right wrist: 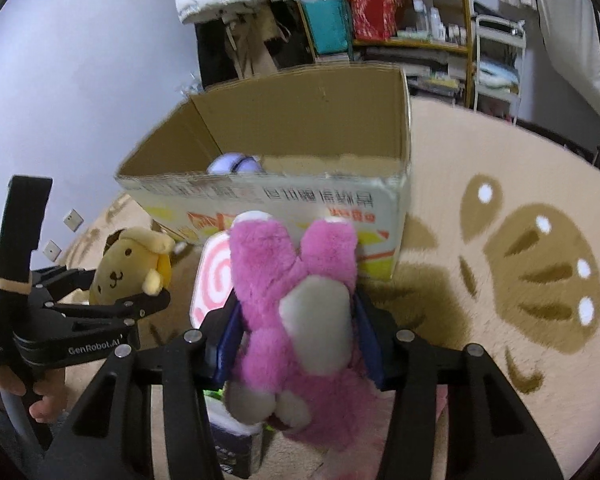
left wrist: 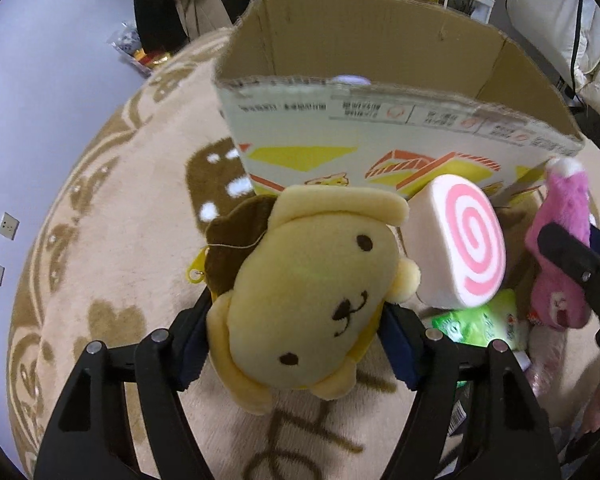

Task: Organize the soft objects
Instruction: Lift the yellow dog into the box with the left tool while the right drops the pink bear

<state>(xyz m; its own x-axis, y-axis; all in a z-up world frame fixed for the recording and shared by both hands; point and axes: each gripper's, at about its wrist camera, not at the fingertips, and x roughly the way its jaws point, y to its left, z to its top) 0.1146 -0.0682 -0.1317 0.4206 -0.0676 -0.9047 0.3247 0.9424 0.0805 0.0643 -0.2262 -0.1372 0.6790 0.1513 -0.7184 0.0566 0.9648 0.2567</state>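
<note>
Two claws each pinch a soft toy above the beige patterned rug. The left claw squeezes a yellow dog plush by its sides, face up toward the camera. The right claw clamps a pink plush, legs pointing away. Just ahead stands an open cardboard box with a pale purple toy inside. A pink-swirl cushion and a green packet lie on the rug near the box's front wall.
</note>
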